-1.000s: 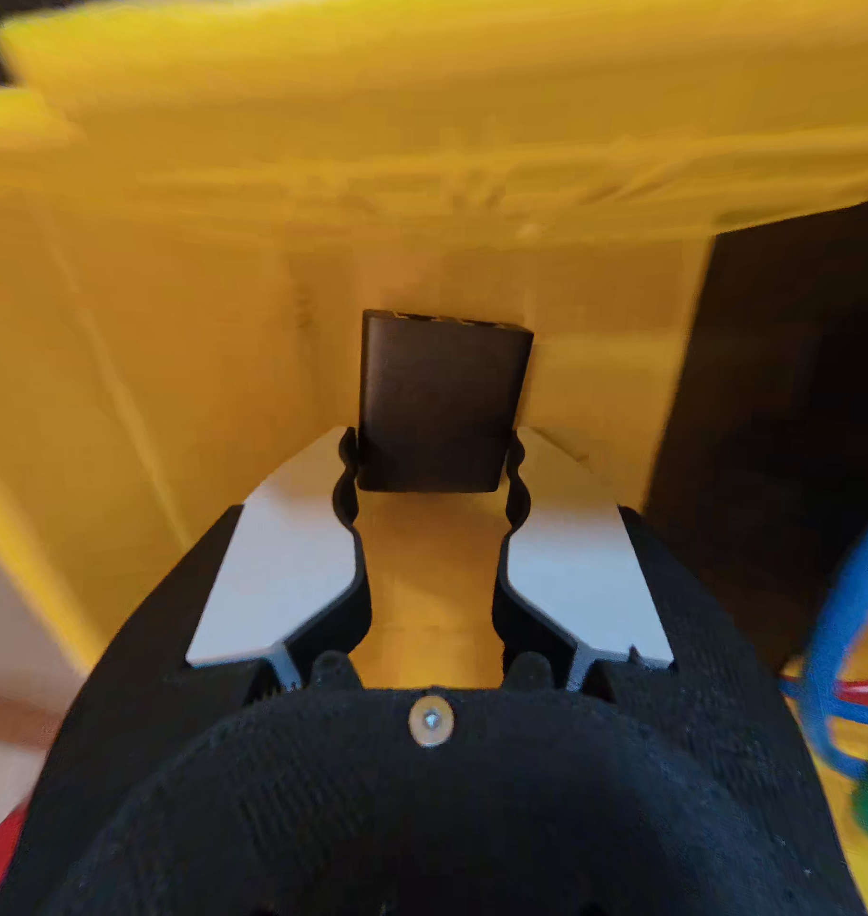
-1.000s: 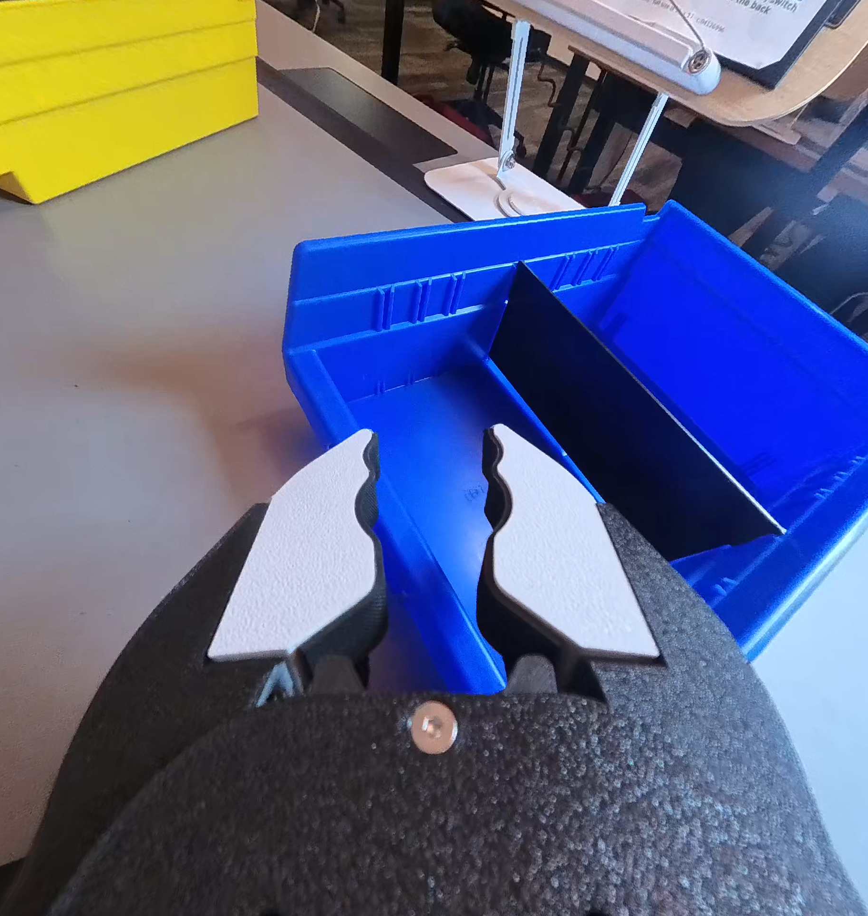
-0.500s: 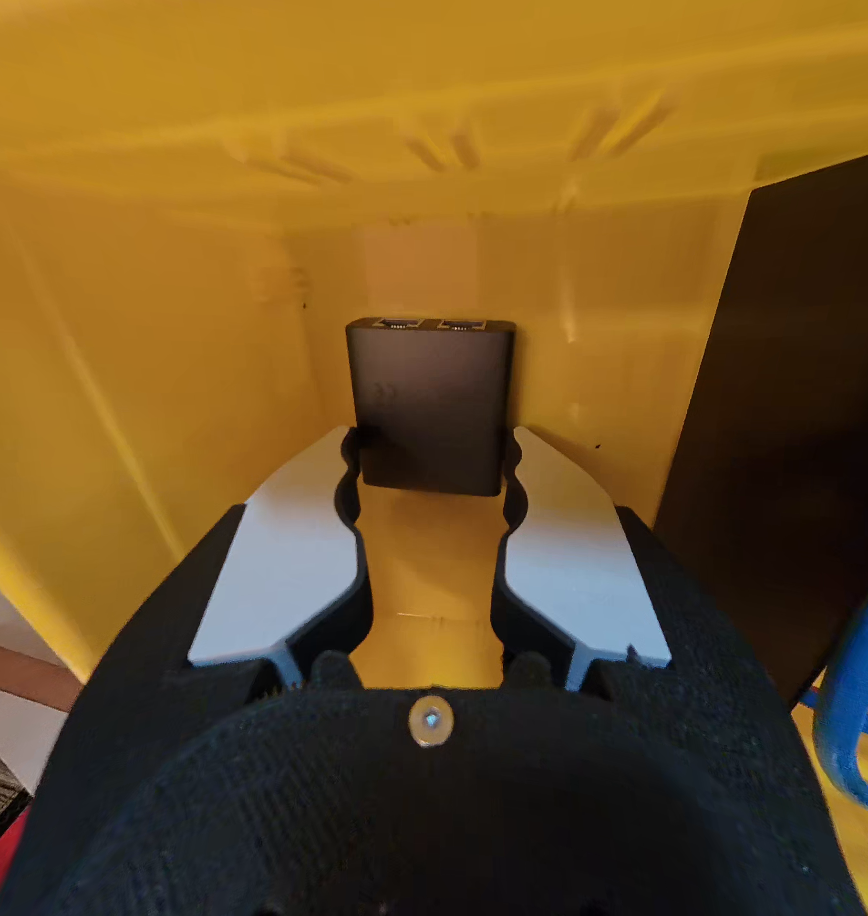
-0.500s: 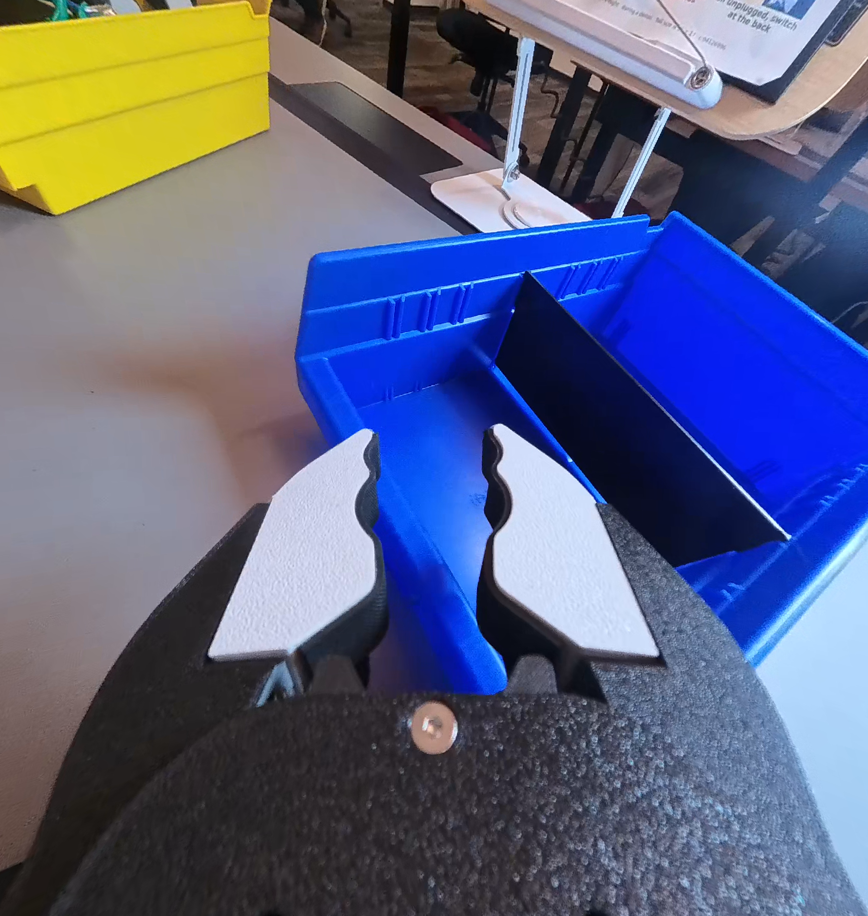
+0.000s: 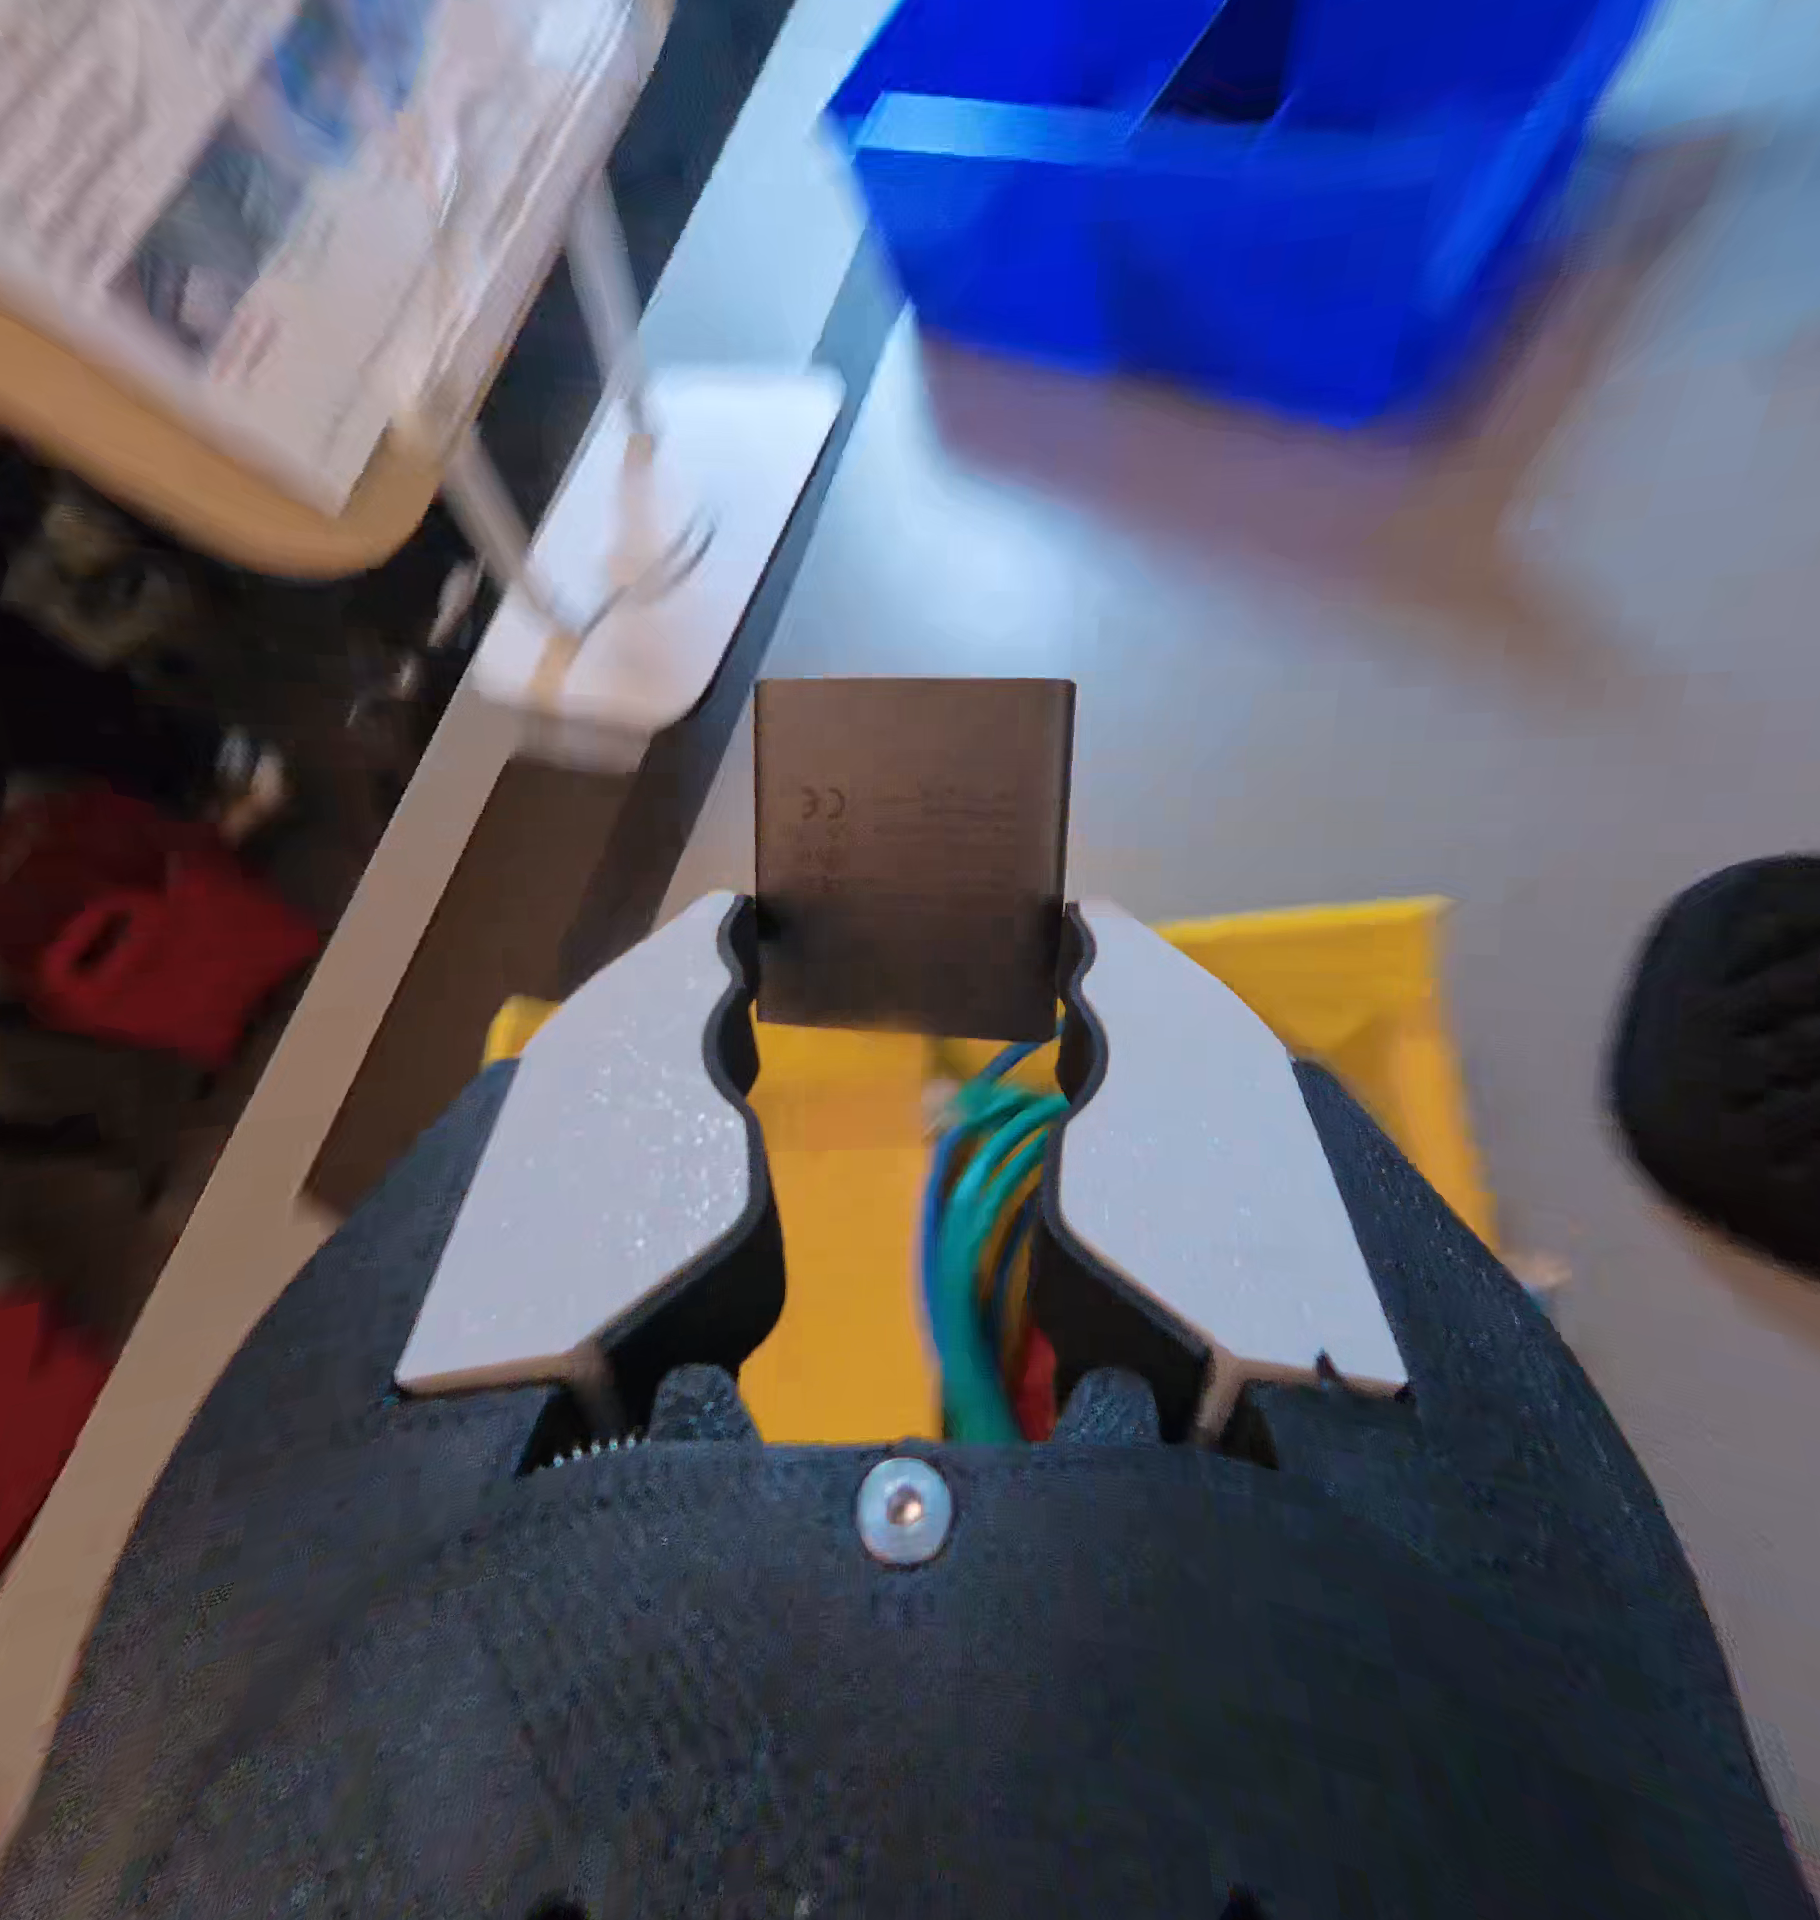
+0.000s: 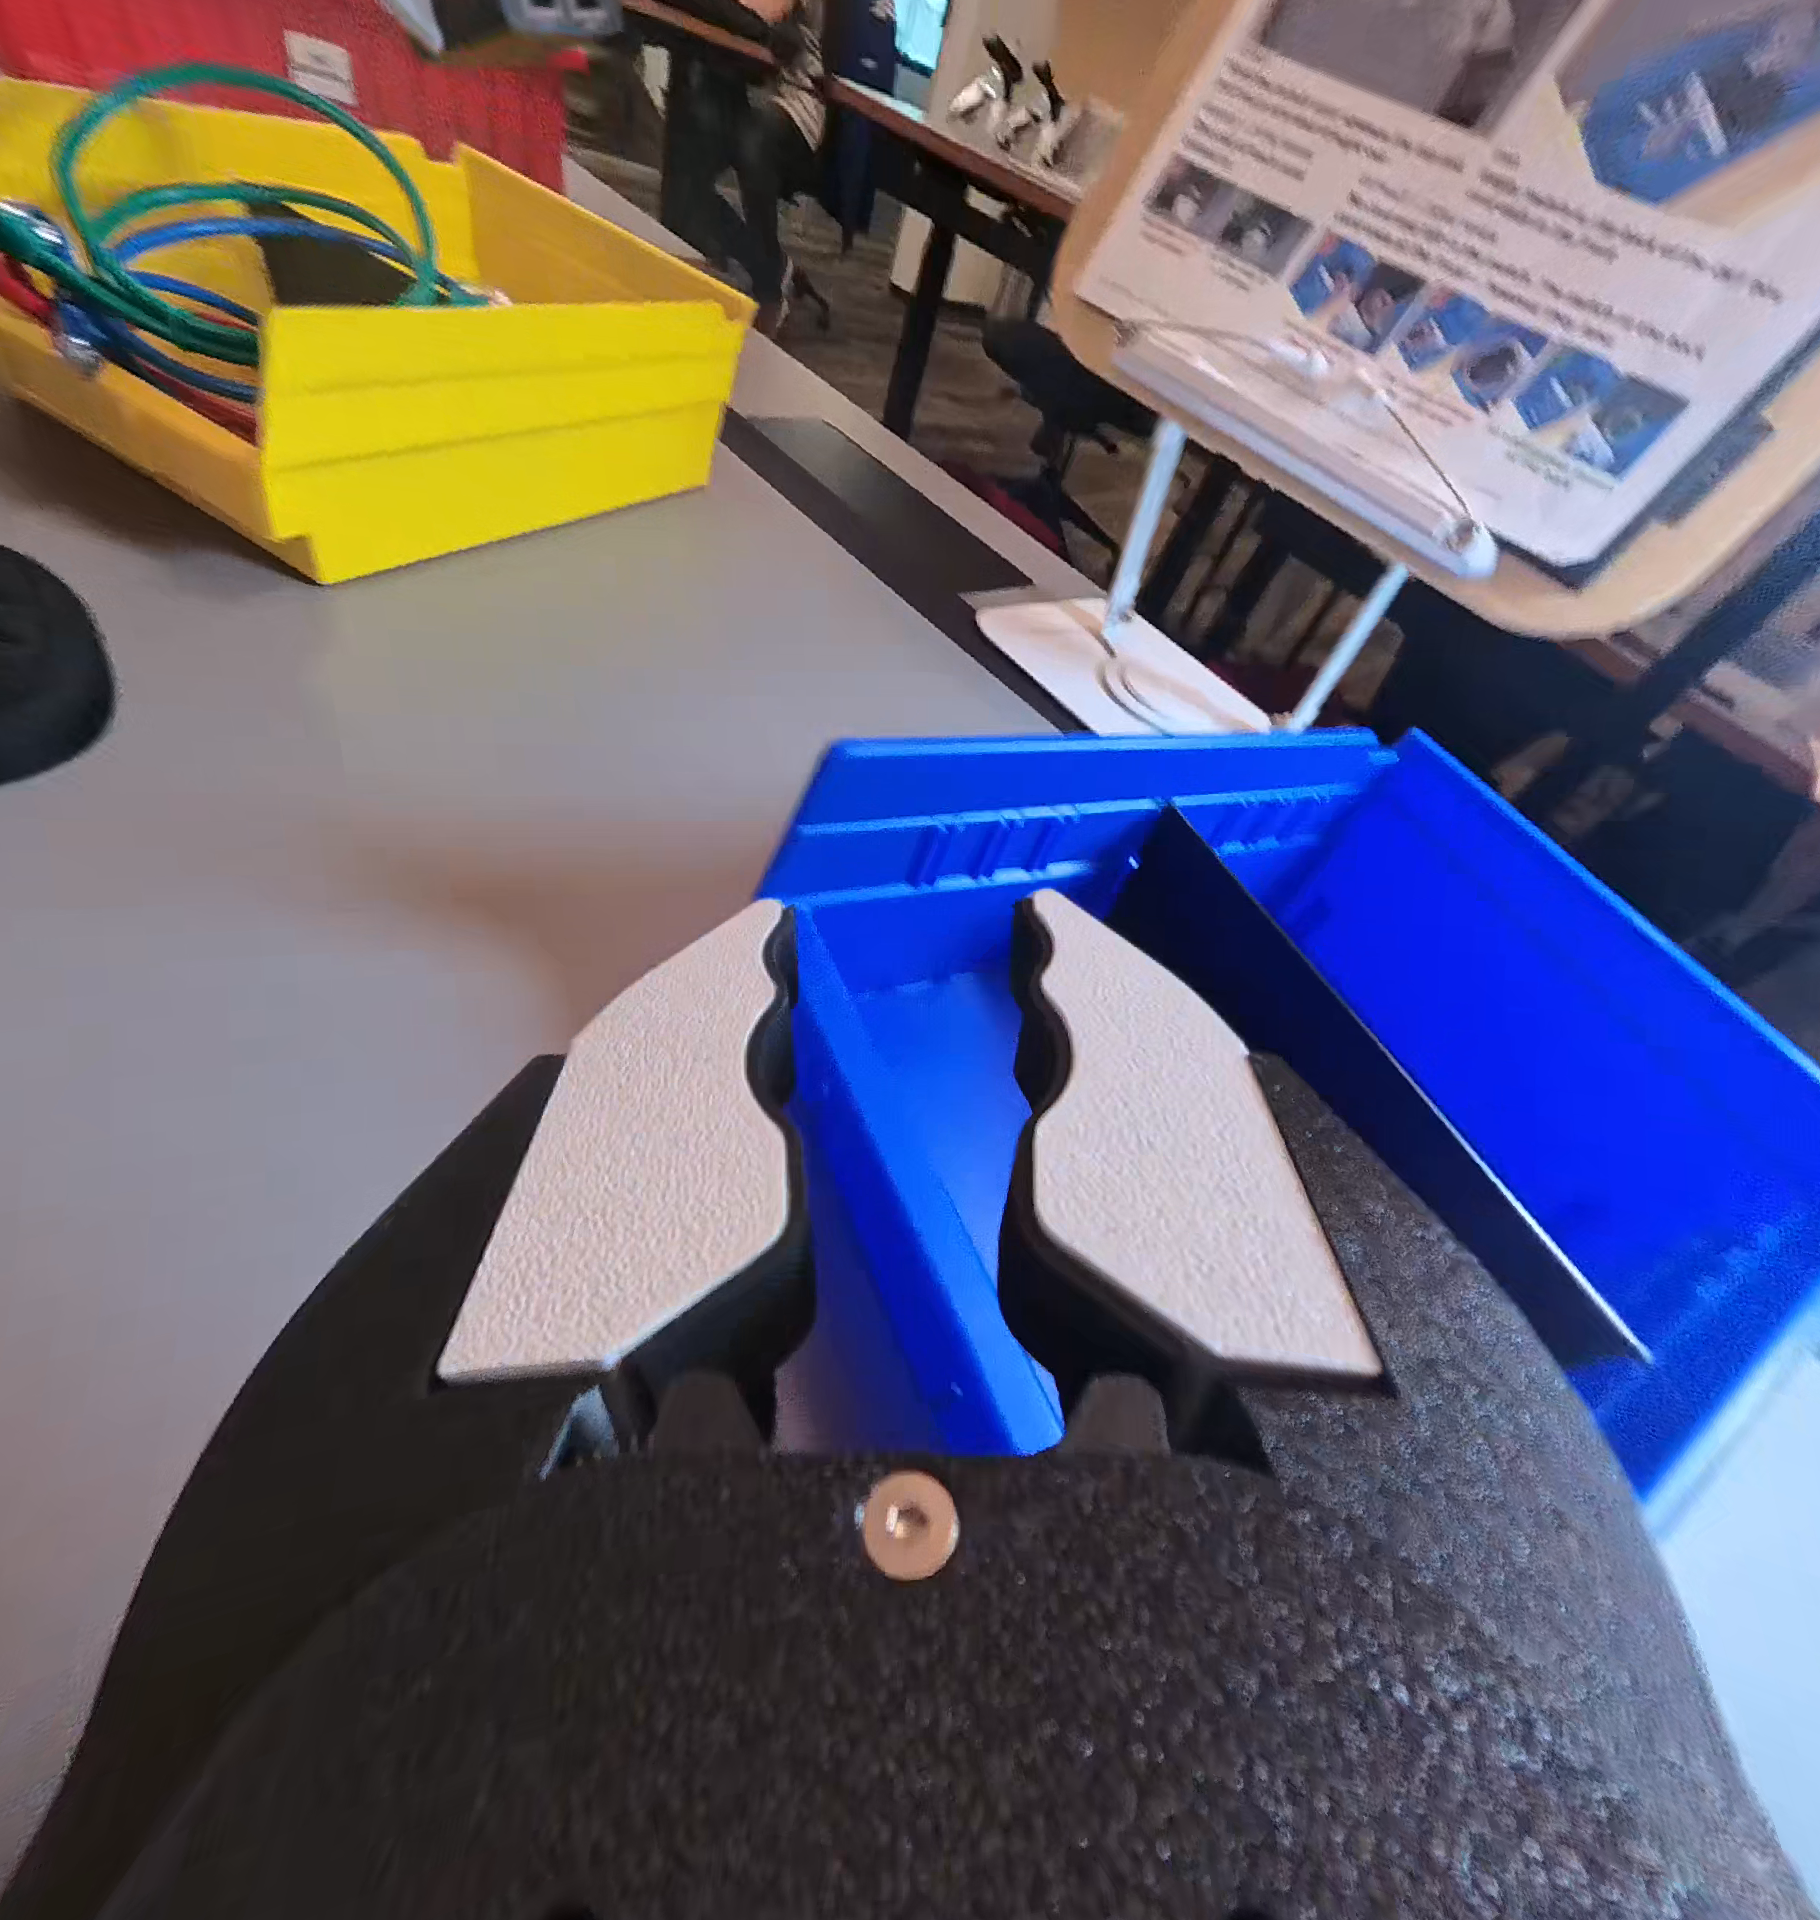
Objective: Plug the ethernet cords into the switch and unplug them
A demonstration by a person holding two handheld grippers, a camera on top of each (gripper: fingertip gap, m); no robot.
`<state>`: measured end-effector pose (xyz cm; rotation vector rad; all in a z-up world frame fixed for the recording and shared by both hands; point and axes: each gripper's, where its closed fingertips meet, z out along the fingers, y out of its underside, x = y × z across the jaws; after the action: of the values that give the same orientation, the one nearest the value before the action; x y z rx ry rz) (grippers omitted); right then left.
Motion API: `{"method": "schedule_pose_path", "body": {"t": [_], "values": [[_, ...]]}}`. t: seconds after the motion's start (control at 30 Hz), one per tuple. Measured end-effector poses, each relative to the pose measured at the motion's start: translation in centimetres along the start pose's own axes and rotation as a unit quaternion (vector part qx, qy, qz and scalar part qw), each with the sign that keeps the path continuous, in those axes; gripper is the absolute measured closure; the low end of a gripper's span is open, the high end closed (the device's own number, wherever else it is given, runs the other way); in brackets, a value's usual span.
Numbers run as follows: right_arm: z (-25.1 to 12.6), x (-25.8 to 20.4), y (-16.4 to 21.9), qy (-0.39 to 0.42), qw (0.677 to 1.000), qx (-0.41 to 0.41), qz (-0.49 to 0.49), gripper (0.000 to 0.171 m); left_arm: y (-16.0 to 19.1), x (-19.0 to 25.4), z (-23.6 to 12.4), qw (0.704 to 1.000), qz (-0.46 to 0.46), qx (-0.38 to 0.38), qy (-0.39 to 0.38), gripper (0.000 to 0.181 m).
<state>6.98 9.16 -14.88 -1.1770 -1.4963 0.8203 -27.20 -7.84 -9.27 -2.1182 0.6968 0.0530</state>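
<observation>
My left gripper (image 5: 911,961) is shut on the black switch (image 5: 911,831) and holds it up in the air above the yellow bin (image 5: 1311,987). Green and blue ethernet cords (image 5: 973,1195) lie in the bin below the jaws; this view is blurred. In the right wrist view the yellow bin (image 6: 490,416) sits at the far left with green, blue and red cords (image 6: 189,270) coiled inside. My right gripper (image 6: 901,935) is open and empty, over the left wall of the blue bin (image 6: 1571,1039).
The blue bin has a black divider (image 6: 1332,1070) and also shows in the left wrist view (image 5: 1145,260). A paper stand (image 6: 1405,270) with a white base (image 6: 1082,655) stands at the table's far edge. A black rounded object (image 6: 12,665) lies near the yellow bin. Left tips to right tips: about 40 cm.
My left gripper has lifted the switch out of the yellow bin and swung toward the table and blue bin. My right gripper has risen and tilted up a little over the blue bin, still open.
</observation>
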Motion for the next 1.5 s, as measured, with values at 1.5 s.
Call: {"method": "schedule_pose_path", "body": {"t": [1.5], "values": [[1.3,-15.5,-4.2,-0.235,0.960,0.101,-0.112,0.151,-12.0,27.9,11.0,0.924,0.070,0.345,0.153,0.158]]}}
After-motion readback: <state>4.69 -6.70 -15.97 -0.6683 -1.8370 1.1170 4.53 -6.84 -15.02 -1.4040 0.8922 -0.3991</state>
